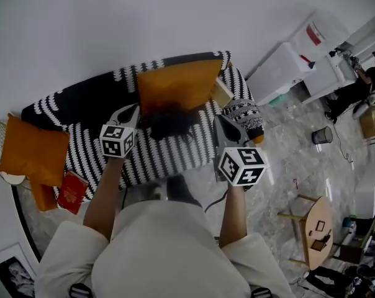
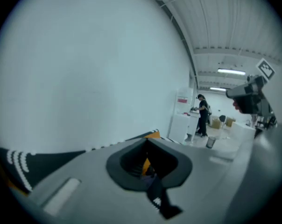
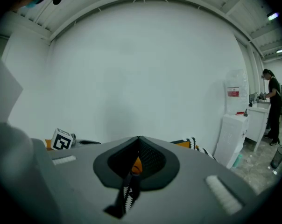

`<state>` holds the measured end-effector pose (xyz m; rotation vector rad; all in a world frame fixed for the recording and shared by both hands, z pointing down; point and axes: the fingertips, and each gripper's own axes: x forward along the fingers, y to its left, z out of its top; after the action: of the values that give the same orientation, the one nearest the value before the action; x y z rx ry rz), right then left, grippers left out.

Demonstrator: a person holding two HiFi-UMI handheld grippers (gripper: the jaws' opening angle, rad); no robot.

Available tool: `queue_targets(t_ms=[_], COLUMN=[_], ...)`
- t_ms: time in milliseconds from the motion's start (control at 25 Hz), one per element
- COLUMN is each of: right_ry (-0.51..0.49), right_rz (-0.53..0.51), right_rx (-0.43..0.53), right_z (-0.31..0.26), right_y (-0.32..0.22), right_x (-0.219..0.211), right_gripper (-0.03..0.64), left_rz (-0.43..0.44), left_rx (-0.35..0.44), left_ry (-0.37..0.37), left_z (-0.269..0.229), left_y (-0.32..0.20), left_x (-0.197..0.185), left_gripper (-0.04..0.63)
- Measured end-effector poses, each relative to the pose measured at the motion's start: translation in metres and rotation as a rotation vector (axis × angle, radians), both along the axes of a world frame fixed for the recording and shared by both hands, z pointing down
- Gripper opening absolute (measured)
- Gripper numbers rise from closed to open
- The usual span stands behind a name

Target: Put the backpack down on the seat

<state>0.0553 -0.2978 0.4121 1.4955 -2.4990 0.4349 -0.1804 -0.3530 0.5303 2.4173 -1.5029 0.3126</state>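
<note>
In the head view a dark backpack [image 1: 169, 124] hangs between my two grippers, just above the striped black-and-white sofa seat [image 1: 175, 154] and in front of an orange cushion [image 1: 175, 82]. My left gripper [image 1: 136, 112] is at the bag's left side and my right gripper [image 1: 218, 121] at its right. In the left gripper view the left gripper [image 2: 148, 141] is shut, with a black-and-white strap [image 2: 157, 197] pinched in its jaws. The right gripper [image 3: 138, 139] in its own view is also shut on a like strap [image 3: 127, 195]. The bag's body is blurred.
A second orange cushion [image 1: 32, 151] and a red book [image 1: 72, 191] lie at the sofa's left end. A knitted patterned cushion [image 1: 246, 113] sits at its right end. A wooden stool [image 1: 315, 225], a bin [image 1: 322, 135], white cabinets [image 1: 287, 67] and a person [image 1: 355, 89] are to the right.
</note>
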Motion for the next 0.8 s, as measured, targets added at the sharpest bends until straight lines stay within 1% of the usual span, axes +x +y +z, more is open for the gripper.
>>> queue_targets(t_ms=[160,280,360,480,600,680,800], right_ry=[-0.011,-0.011,-0.004,0.003,0.007,0.012,0.021], right_rz=[-0.005,-0.002,0.006,0.016,0.015,0.012,0.009], right_rx=[0.067,0.109,0.135,0.165,0.184,0.199,0.22], right_z=[-0.023,-0.037,-0.046,-0.055,-0.062,-0.066,-0.073], right_y=[0.033,0.06,0.075,0.096,0.116,0.126,0.137], right_x=[-0.006,-0.008,-0.009,-0.008,-0.007,-0.005,-0.005], right_gripper=[0.008,0.008,0.006,0.006,0.006,0.006,0.006], left_rz=[0.085,0.1,0.121,0.157,0.196,0.21,0.229], left_rx=[0.131,0.292,0.363,0.412,0.462,0.492,0.495], left_ry=[-0.084,-0.141,-0.153,-0.159,-0.193,-0.192,-0.173], left_z=[-0.063,-0.109,-0.132,-0.155,-0.174,-0.187,-0.202], left_y=[0.038,0.071,0.09,0.118,0.146,0.162,0.178], left_x=[0.008,0.017,0.025,0.041,0.057,0.066,0.072], left_gripper=[0.005,0.005,0.004,0.005,0.004,0.005,0.005])
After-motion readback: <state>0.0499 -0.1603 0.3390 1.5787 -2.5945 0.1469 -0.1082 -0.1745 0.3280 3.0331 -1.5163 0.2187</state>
